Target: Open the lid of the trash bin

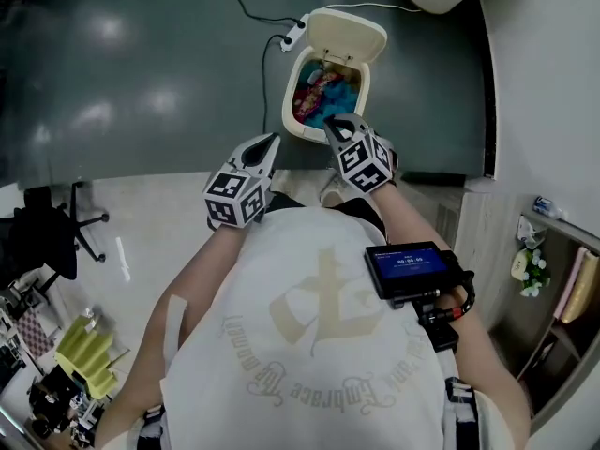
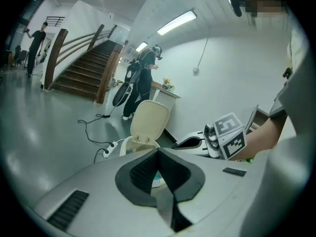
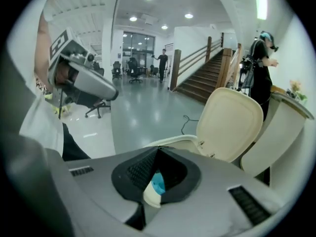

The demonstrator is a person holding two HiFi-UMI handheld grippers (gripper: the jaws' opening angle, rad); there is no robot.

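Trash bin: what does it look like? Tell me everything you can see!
The trash bin is a small cream-coloured bin, plastic by its look, standing upright on the dark grey floor. Its hinged lid is open, tipped back and standing up. Inside lies colourful rubbish, blue, red and pink. A white power strip lies beside the lid. The right gripper hovers at the front rim; whether it touches cannot be told.

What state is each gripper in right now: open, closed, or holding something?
Left gripper: closed, holding nothing.
Right gripper: closed, holding nothing.
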